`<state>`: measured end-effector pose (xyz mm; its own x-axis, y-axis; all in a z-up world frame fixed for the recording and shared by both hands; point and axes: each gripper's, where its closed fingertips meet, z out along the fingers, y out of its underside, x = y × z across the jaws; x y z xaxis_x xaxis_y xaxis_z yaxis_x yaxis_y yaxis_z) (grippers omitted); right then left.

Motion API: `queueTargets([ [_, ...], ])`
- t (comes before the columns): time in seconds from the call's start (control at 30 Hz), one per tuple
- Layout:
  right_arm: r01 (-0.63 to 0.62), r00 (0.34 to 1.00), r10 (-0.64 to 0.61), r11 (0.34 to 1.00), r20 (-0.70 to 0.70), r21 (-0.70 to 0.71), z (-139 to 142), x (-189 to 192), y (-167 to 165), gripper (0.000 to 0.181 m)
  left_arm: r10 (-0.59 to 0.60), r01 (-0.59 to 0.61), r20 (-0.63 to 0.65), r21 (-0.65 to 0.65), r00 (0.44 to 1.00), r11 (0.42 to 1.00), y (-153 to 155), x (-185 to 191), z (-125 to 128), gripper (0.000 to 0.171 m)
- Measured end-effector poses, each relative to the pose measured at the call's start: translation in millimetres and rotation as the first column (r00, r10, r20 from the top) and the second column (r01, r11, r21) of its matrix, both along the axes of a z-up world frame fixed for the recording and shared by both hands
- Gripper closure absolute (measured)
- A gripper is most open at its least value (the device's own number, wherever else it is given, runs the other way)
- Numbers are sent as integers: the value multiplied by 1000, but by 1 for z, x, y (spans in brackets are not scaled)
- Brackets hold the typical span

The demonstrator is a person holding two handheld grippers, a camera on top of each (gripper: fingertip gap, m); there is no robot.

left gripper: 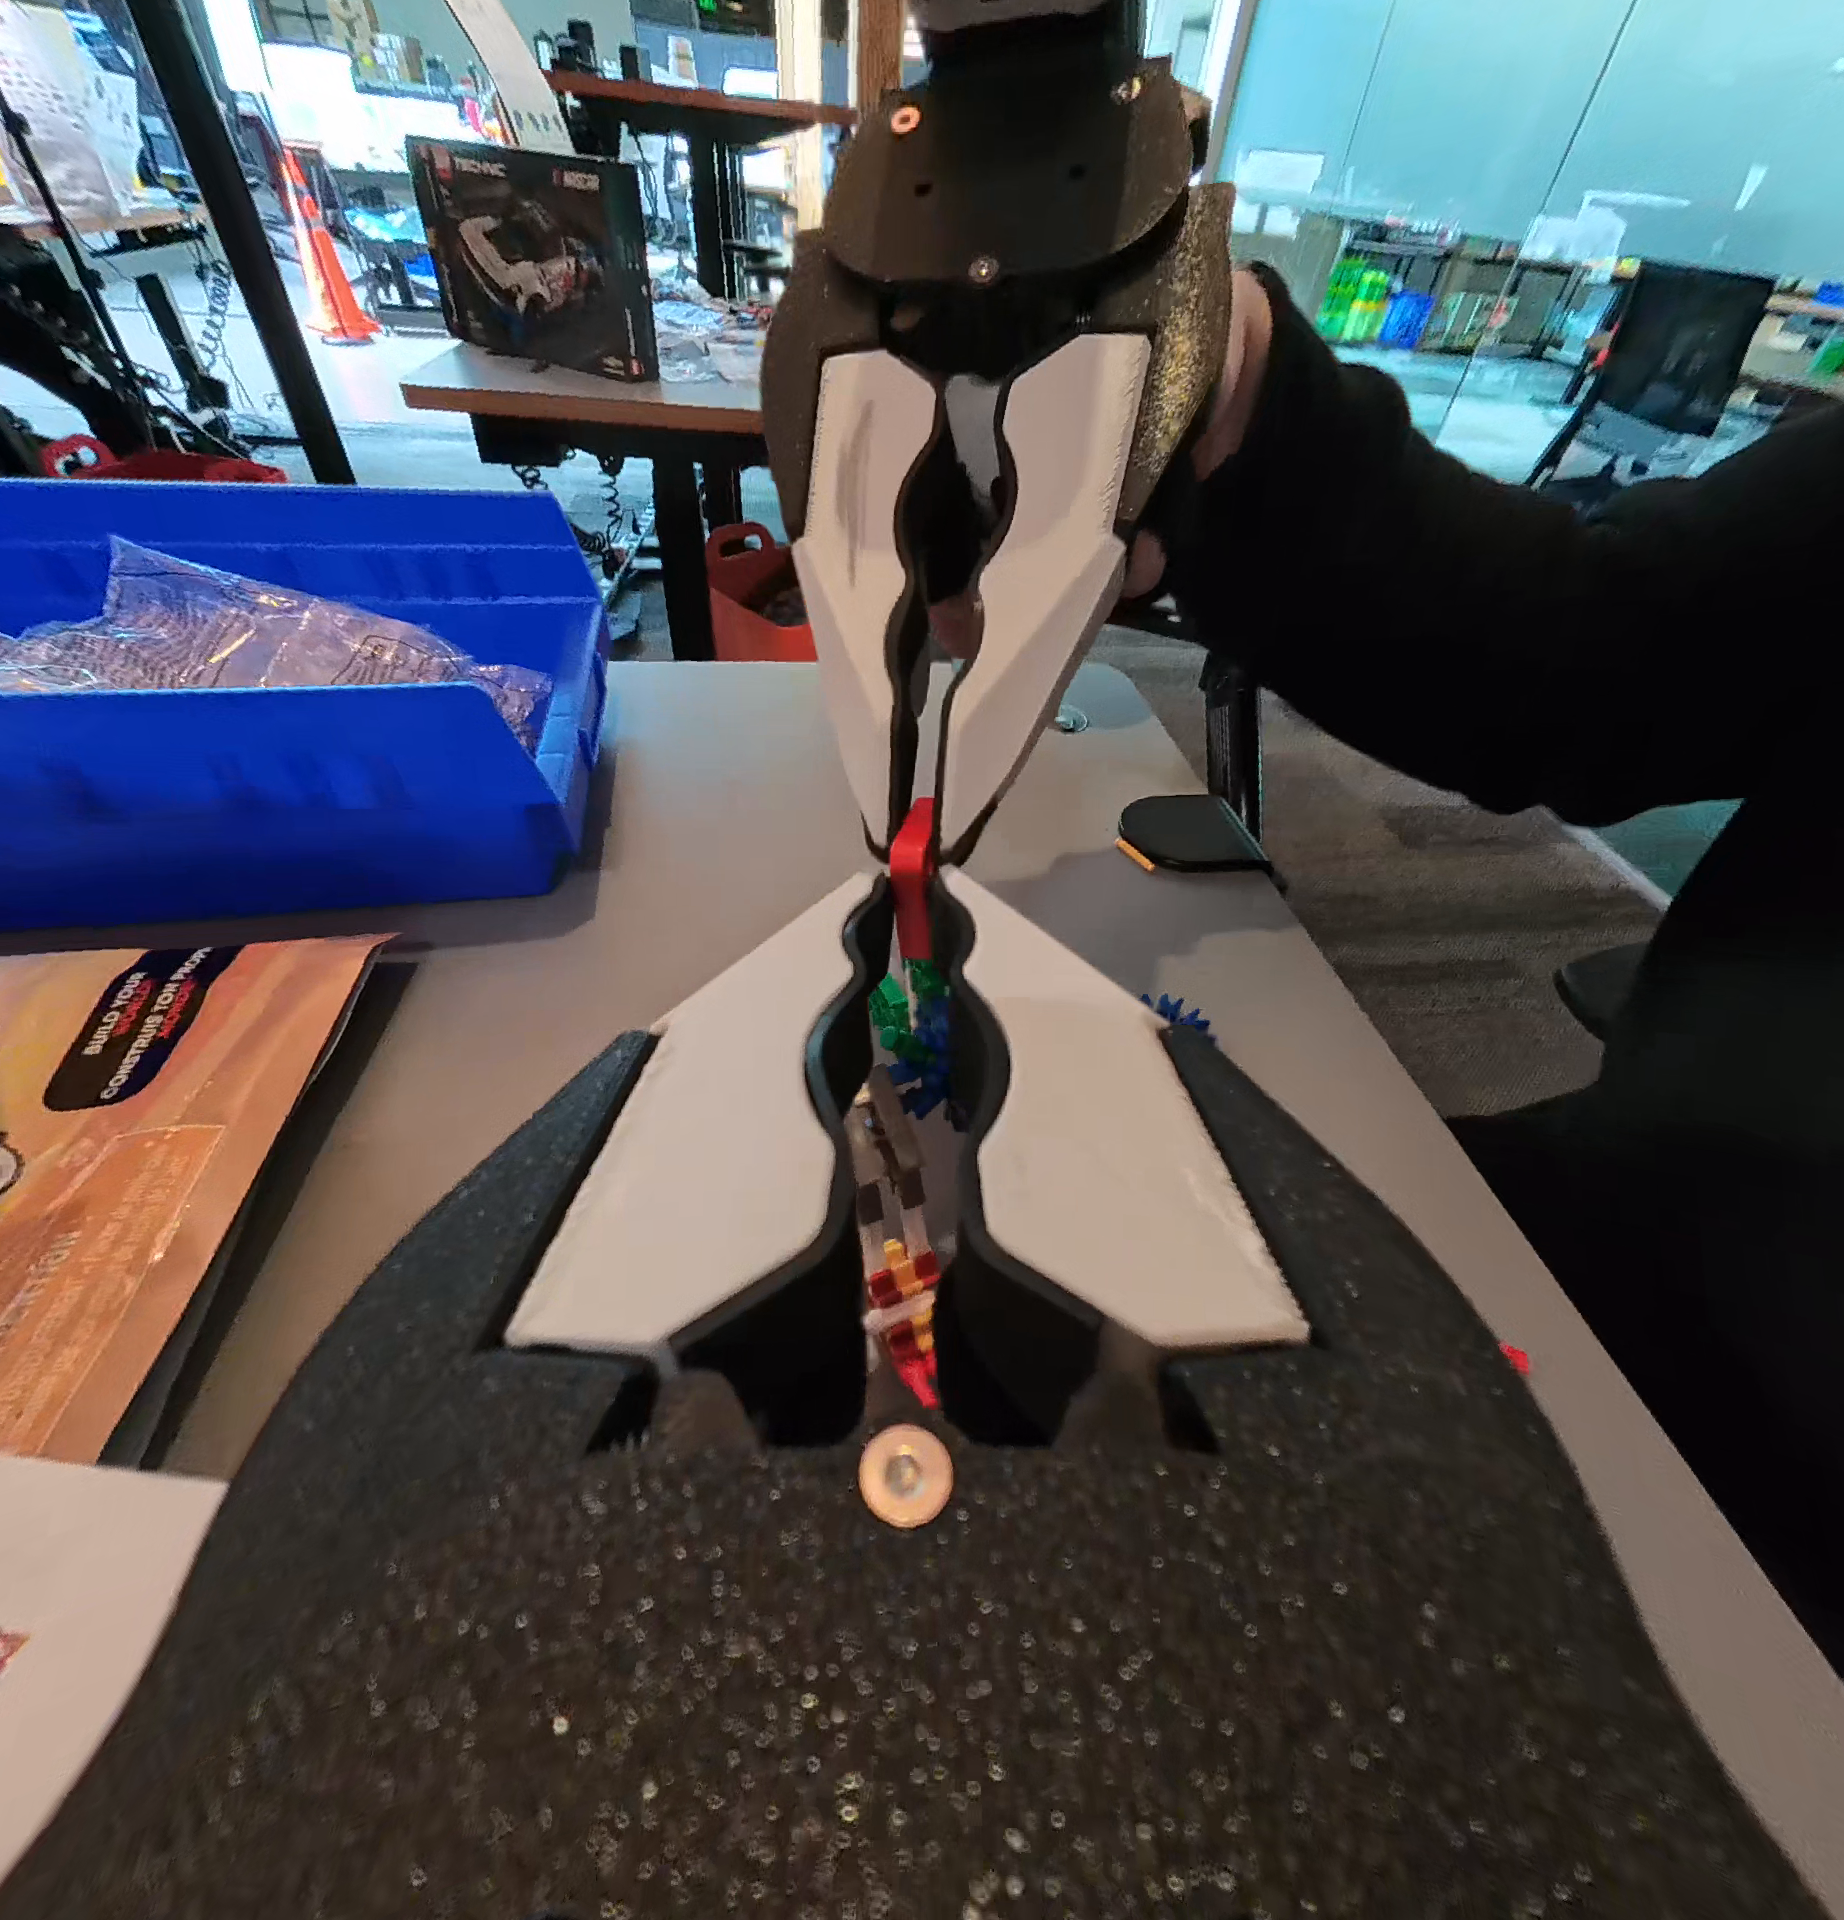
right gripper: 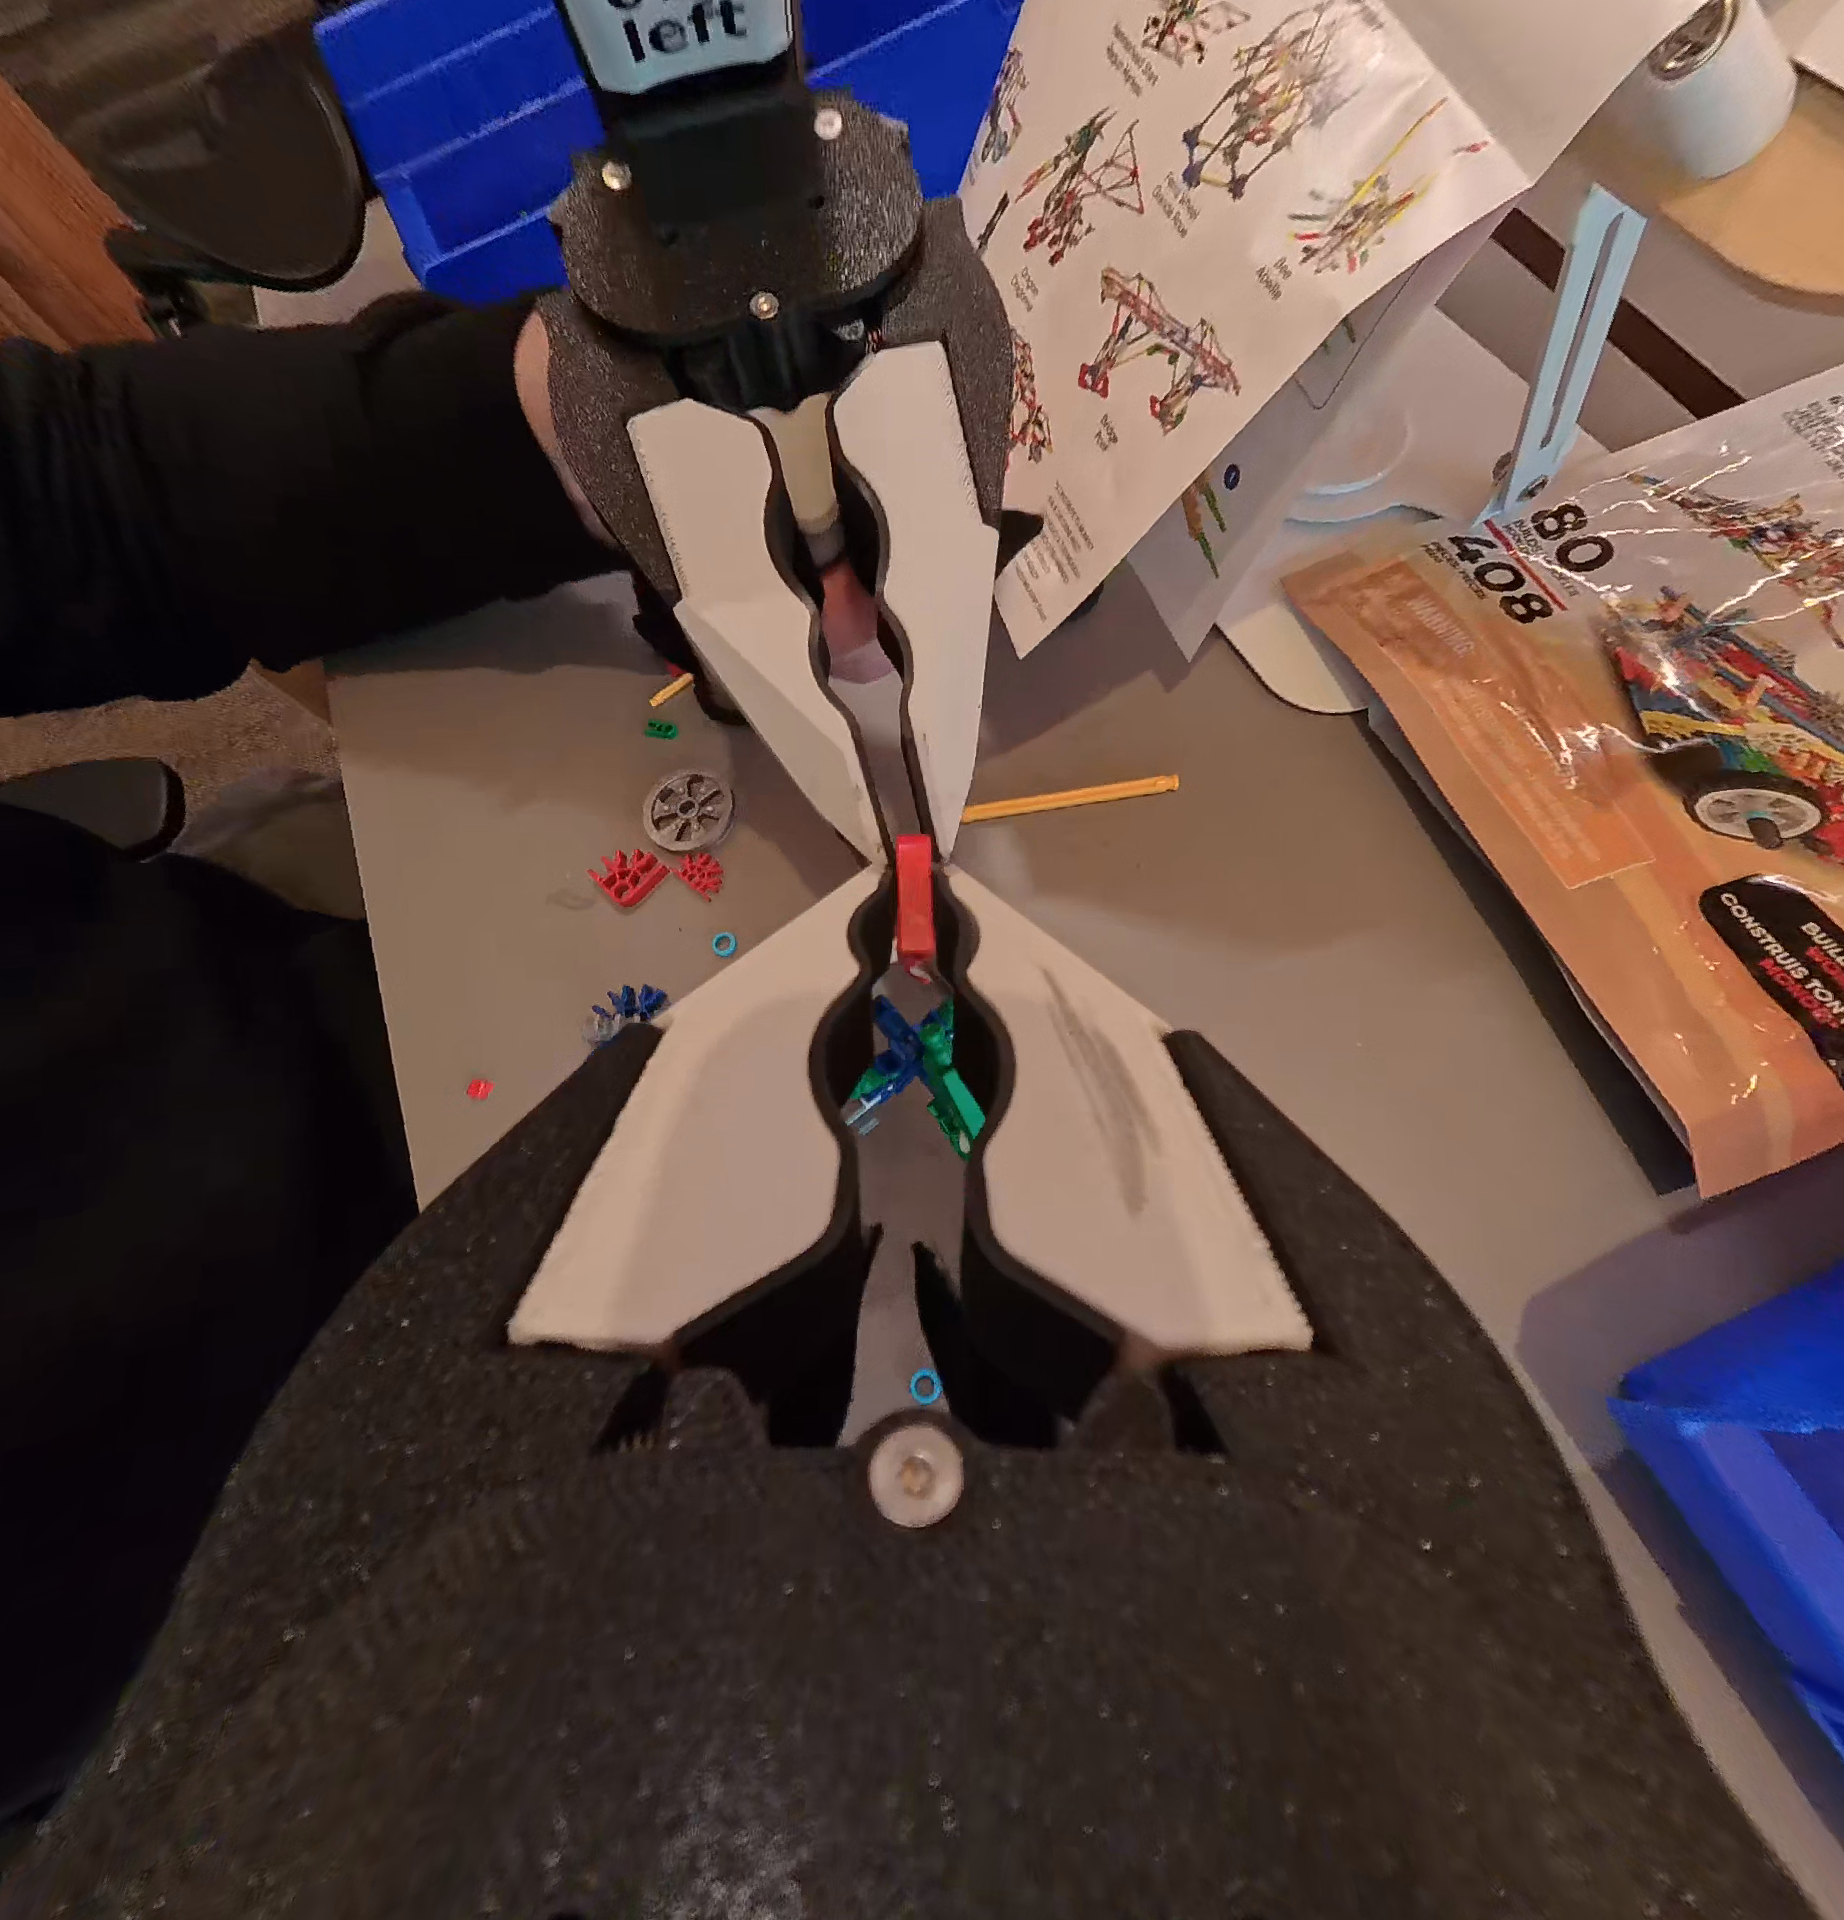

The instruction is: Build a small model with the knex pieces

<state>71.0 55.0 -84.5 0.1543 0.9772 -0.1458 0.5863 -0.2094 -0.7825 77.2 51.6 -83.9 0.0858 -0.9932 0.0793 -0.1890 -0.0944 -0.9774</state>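
Note:
A small red construction-toy piece [left gripper: 913,868] is pinched between both grippers, which meet tip to tip above the grey table [left gripper: 710,790]. My left gripper [left gripper: 913,883] is shut on its near end. My right gripper [left gripper: 918,836] comes down from the far side, held by a hand in a black sleeve, and is shut on its other end. In the right wrist view the red piece [right gripper: 914,894] sits in my right gripper [right gripper: 913,878], with the left gripper [right gripper: 910,840] opposite. Blue and green connectors [right gripper: 913,1070] lie on the table below, also in the left wrist view [left gripper: 913,1029].
A blue bin [left gripper: 274,727] with plastic bags stands at the left, beside a printed bag [left gripper: 118,1195]. A small multicoloured assembly [left gripper: 897,1247] lies under my left gripper. A grey wheel [right gripper: 689,808], red connectors [right gripper: 637,878], a yellow rod [right gripper: 1069,798], an instruction sheet [right gripper: 1209,260] and another blue bin [right gripper: 1780,1507] are about. My left and right fingertips are right by each other.

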Motion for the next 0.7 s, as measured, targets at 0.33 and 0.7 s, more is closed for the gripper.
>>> queueTargets([
  [0.33,58,998,-58,998,20,-17,-9,3,1,176,-93,118,133,-195,987,974,0,-2,-8,166],
  [0.7,83,989,-80,996,122,-25,-31,25,-12,176,-145,128,-180,-100,973,987,-9,4,-62,146],
])
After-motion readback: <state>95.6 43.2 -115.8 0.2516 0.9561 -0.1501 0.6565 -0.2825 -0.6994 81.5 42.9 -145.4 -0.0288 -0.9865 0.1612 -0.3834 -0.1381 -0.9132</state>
